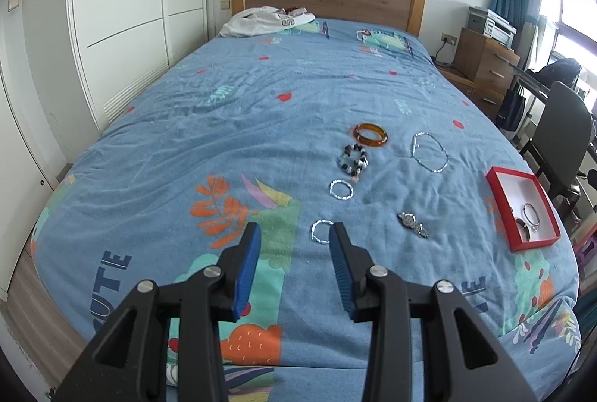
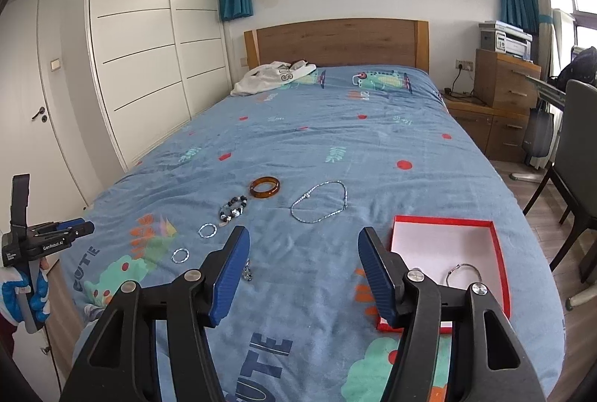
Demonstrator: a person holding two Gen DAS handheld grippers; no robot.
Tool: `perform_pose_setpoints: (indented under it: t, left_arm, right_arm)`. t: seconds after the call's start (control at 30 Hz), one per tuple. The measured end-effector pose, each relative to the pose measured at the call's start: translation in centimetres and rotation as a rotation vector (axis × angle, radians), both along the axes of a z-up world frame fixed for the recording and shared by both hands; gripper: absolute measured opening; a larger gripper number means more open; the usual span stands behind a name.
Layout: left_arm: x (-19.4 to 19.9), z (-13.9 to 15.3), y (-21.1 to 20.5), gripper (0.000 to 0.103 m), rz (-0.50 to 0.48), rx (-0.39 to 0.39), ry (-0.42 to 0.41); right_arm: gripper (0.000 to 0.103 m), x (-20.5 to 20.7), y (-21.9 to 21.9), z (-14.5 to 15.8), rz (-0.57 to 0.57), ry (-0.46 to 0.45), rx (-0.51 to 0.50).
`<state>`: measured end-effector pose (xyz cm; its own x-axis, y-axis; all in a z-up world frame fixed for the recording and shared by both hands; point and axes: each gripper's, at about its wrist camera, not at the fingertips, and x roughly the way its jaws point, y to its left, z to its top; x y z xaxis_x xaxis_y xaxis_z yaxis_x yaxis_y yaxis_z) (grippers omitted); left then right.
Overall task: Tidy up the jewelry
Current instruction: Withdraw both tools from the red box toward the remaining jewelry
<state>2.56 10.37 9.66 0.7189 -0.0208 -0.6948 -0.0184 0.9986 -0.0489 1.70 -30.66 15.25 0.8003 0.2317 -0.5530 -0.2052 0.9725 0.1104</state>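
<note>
Left wrist view shows the left gripper (image 1: 294,234) spread wide and empty above the bed (image 1: 186,126), a small silver ring bracelet (image 1: 320,231) just past its fingertips. Right wrist view — the right gripper (image 2: 302,241) gapes empty too, the red box (image 2: 500,253) beside it holding a silver bangle (image 2: 462,271).

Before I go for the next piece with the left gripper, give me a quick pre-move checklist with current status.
1. Left gripper open and empty: ok.
2. Right gripper open and empty: ok.
3. Nearest silver bangle lying flat just past the left fingertips, partly hidden by the right finger: ok.
4. Red box open with bare white floor left: ok; it holds a thin silver bracelet.
5. Wristwatch apart from other pieces: ok.
6. Silver necklace free of tangles: cannot tell.
</note>
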Motion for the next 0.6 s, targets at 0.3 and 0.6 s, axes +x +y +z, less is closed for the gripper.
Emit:
perform_pose_setpoints:
  t: [0.3,0.6]
  left_arm:
    - [3.2,-3.2,-1.2,0.049,-0.05,0.008,0.052]
    - [6.0,-6.2,-1.6,0.05,-0.075,-0.011,0.101]
  right_arm:
    - [0.061,2.4,1.6,-3.4,-0.017,0.071,0.015]
    - [0.061,4.6,2.6,-6.2,-0.041,0.128,0.015]
